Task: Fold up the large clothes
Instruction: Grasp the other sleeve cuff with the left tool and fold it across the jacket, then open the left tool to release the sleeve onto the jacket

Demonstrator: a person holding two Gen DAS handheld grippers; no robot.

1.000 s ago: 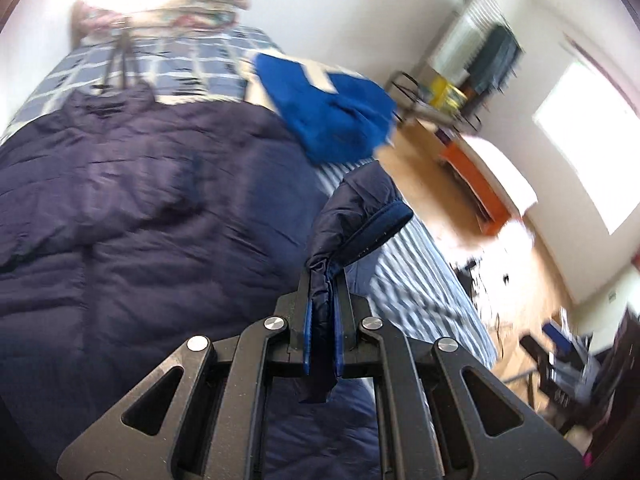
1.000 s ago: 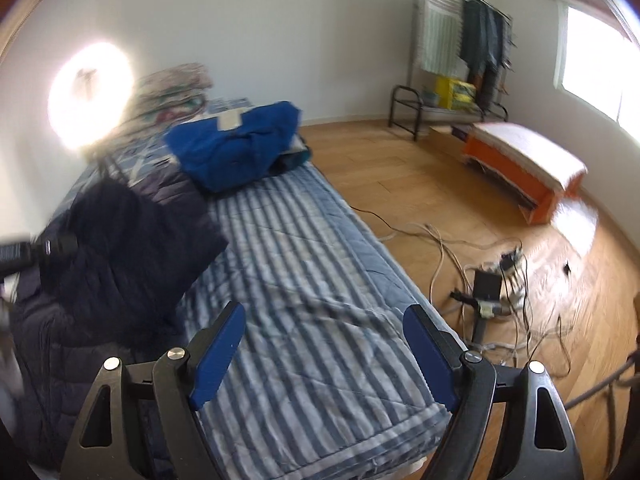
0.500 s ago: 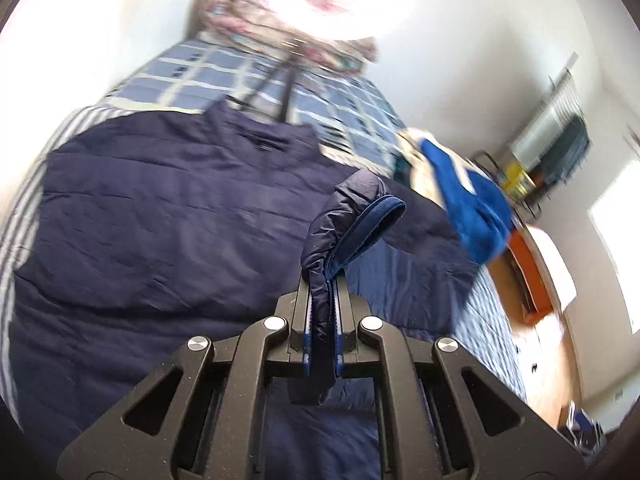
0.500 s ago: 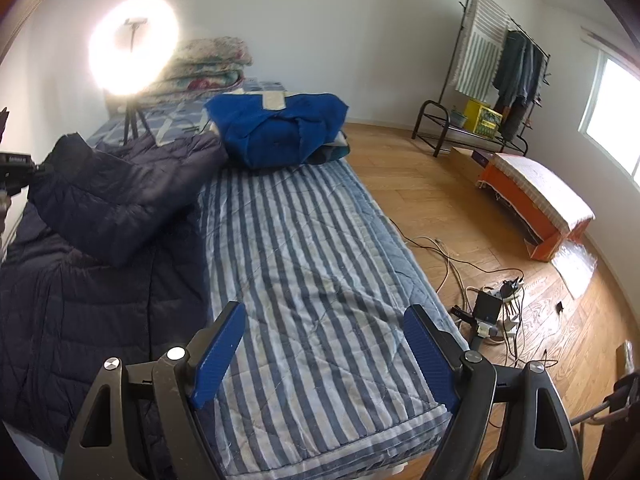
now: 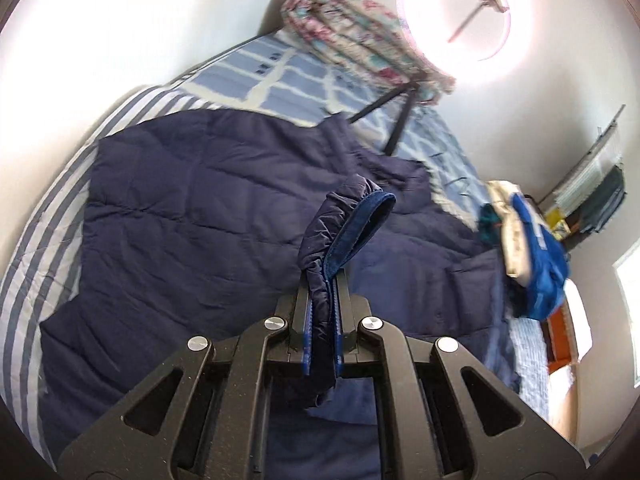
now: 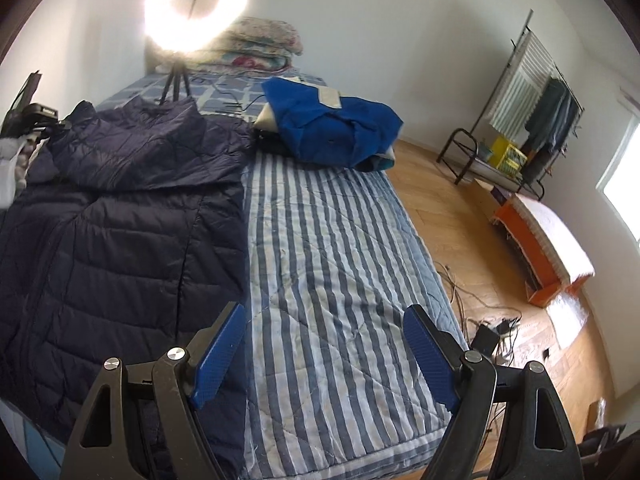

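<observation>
Blue-padded left gripper (image 5: 322,312) is clamped on the cuff (image 5: 344,224) of the navy puffer jacket (image 6: 120,216), its sleeve carried across the body; the right gripper (image 6: 324,356) hangs wide apart and empty over the striped quilt (image 6: 320,264). Beyond lies the jacket, beside a blue garment pile (image 6: 332,124) near a ring light (image 6: 196,4)

Sleeve cuff (image 5: 344,224) carried across jacket (image 5: 192,216), now folded over
</observation>
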